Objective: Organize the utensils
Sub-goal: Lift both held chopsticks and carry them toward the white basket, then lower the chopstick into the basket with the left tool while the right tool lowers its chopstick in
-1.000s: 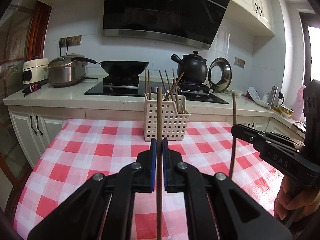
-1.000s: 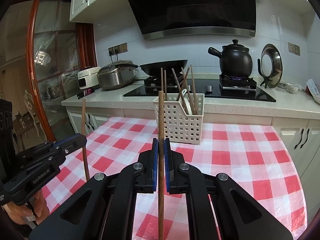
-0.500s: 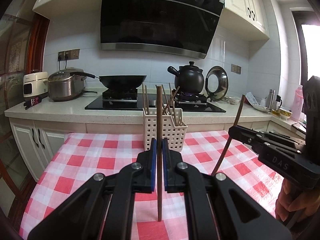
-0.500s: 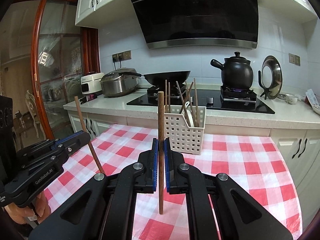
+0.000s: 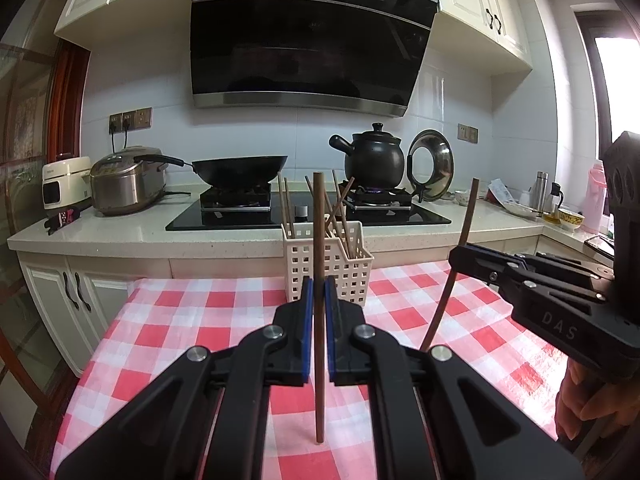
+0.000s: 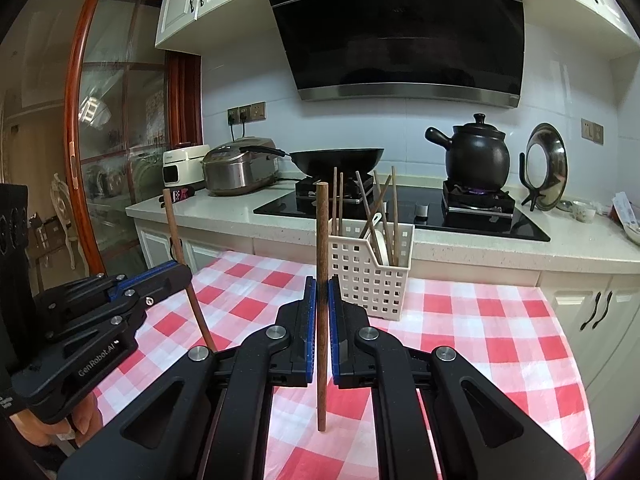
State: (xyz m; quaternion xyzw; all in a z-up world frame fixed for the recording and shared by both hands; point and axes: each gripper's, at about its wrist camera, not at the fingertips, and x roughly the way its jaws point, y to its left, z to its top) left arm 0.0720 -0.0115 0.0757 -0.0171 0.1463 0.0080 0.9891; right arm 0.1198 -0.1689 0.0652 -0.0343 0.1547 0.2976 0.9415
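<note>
My left gripper [image 5: 319,284] is shut on a brown wooden chopstick [image 5: 318,240] that stands upright between its blue pads, its lower end hanging above the checked cloth. My right gripper [image 6: 319,286] is shut on a second wooden chopstick [image 6: 321,240], also upright. Each gripper shows in the other's view: the right gripper [image 5: 460,254] with its slanted chopstick [image 5: 466,220], the left gripper [image 6: 182,276] with its leaning chopstick [image 6: 176,232]. A white slotted utensil basket [image 5: 348,268] [image 6: 360,276] holding several chopsticks stands at the table's far edge, beyond both grippers.
The table wears a red and white checked cloth [image 5: 180,320] [image 6: 480,340]. Behind it runs a counter [image 5: 120,236] with a rice cooker [image 5: 124,180], a wok [image 5: 240,168] and a black clay pot [image 5: 374,156] on the hob. A hand [image 5: 592,400] holds the right gripper.
Both grippers have risen and tipped up a little, so the chopsticks' lower ends now hang clear of the cloth. The other gripper's chopstick leans more in each view.
</note>
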